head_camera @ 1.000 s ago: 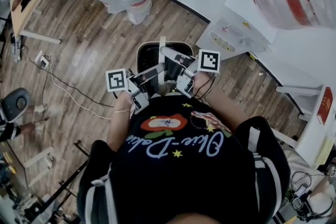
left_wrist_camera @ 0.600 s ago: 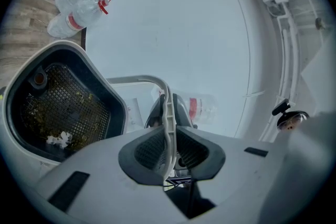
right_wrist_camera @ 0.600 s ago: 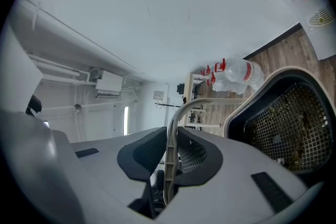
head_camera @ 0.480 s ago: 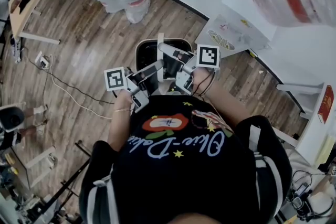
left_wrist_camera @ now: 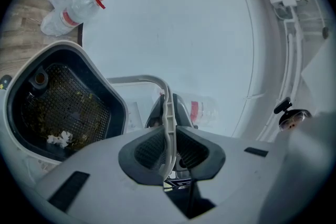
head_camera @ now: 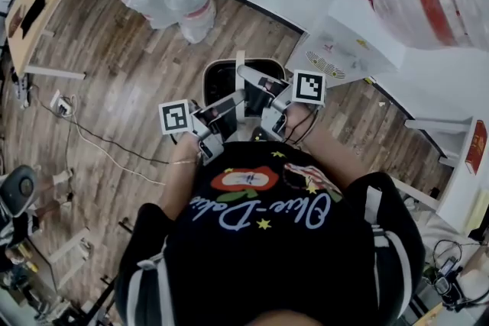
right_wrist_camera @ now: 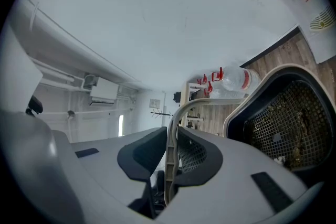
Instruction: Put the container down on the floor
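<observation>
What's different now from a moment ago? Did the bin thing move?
Almost nothing. The left gripper and right gripper both stay shut on the pale curved handle of the black mesh-lined container. Nothing was taken hold of or let go. The container stays in front of the person, over the wooden floor. Only the head view drifted slightly.

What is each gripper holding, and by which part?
Both hold the container by its thin white handle: the left gripper and right gripper are each shut on it.
</observation>
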Demonstrator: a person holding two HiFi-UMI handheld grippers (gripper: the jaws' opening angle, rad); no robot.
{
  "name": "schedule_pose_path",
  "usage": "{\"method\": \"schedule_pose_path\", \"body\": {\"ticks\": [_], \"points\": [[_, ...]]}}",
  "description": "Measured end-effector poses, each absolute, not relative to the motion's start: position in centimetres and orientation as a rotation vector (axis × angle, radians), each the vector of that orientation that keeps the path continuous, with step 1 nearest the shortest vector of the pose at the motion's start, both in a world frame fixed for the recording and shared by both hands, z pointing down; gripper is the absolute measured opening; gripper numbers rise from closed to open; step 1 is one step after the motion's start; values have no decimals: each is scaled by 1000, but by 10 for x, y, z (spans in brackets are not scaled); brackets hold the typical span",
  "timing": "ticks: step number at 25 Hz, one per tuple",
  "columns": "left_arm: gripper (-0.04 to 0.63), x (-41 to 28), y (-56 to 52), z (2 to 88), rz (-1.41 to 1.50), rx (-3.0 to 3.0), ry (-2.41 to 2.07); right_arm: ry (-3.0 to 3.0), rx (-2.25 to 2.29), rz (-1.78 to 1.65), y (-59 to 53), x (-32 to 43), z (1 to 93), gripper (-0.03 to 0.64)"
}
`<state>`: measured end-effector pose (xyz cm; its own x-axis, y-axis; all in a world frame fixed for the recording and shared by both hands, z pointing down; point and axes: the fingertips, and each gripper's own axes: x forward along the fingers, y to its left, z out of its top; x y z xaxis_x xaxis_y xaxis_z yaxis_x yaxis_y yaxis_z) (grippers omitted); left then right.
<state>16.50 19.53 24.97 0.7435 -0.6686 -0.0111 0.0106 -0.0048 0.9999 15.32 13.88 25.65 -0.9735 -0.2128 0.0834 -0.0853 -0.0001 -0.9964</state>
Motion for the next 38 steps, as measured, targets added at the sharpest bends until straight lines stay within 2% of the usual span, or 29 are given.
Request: {"method": "schedule_pose_path", "body": {"ticks": [15,21,38], "points": [[48,85,119,262,-500,1496,-466,2106,-458,-2057,60,81,266,54],[48,10,70,287,-483,1469,-411,2056,-548,-2074,12,8,295,54],[48,6,59,272,-397,1529,-320,1976,-650,-1953,0,11,278,52]]}}
